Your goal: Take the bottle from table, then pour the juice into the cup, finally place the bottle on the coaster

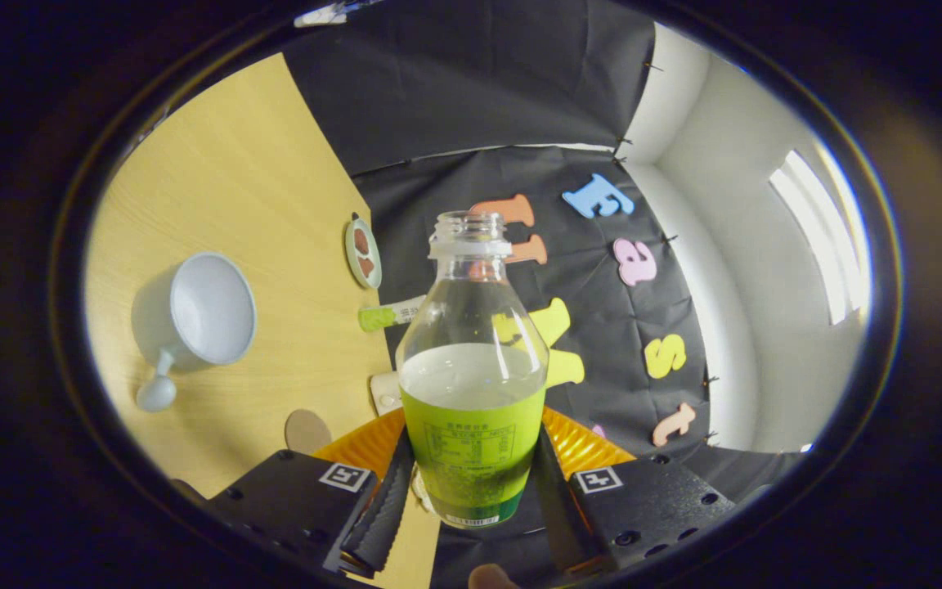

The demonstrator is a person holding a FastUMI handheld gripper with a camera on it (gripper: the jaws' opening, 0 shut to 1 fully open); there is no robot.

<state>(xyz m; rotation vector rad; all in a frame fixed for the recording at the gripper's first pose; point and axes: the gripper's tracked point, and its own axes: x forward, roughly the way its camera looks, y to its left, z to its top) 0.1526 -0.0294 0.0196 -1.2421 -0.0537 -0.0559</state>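
Note:
My gripper [471,491] is shut on a clear plastic bottle [473,368], with one finger pressing on each side of its green label. The bottle has no cap and holds pale juice up to the top of the label. A white cup [211,307] with a handle stands on the wooden table [258,180], well off to the left of the bottle, its mouth open and nothing seen inside. A small round brown coaster [307,430] lies on the table just beyond my left finger [385,503].
A round dish with brown patches [363,252] sits near the table's edge by the black cloth wall. A green and white tube [389,314] lies below it. An orange ribbed item [581,446] shows behind the bottle's base. A fingertip [491,577] shows under the bottle.

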